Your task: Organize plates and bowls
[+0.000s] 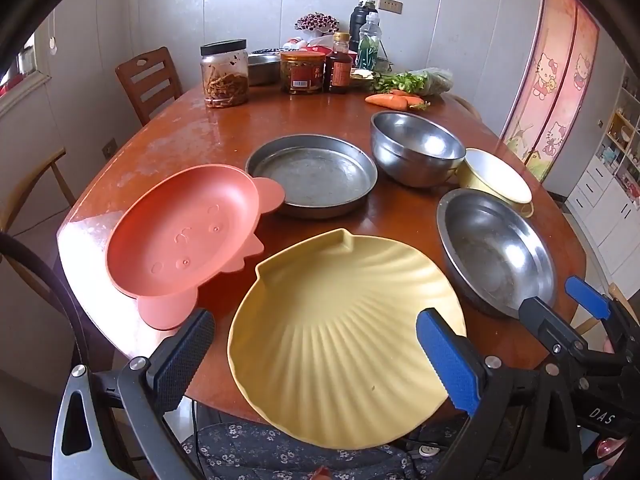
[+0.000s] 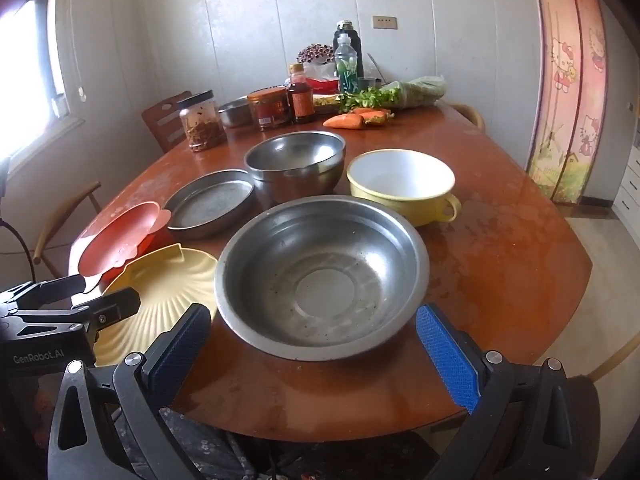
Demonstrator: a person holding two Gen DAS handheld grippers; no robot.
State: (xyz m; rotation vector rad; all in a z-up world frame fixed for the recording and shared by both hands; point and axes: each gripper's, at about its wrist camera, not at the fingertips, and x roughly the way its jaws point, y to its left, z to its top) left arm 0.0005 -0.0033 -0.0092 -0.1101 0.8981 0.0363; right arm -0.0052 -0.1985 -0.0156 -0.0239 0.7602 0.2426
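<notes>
both grippers hang above the near table edge with jaws wide apart, holding nothing. the left gripper (image 1: 316, 360) faces the yellow shell plate (image 1: 340, 340), which overhangs the edge at 6 o'clock; the right gripper (image 2: 312, 352) faces the wide steel bowl (image 2: 320, 276). likely first step: lift one dish to stack. best to pinch a rim squarely and support the overhanging plate so it does not tip. the pink plate (image 1: 180, 232) sits at 9 o'clock, the steel pan (image 1: 312, 172) and stacked steel bowls (image 1: 416, 148) at 12, the yellow cup-bowl (image 2: 400, 184) at 1. jars (image 1: 224, 72) and carrots (image 1: 392, 100) crowd the far end.
</notes>
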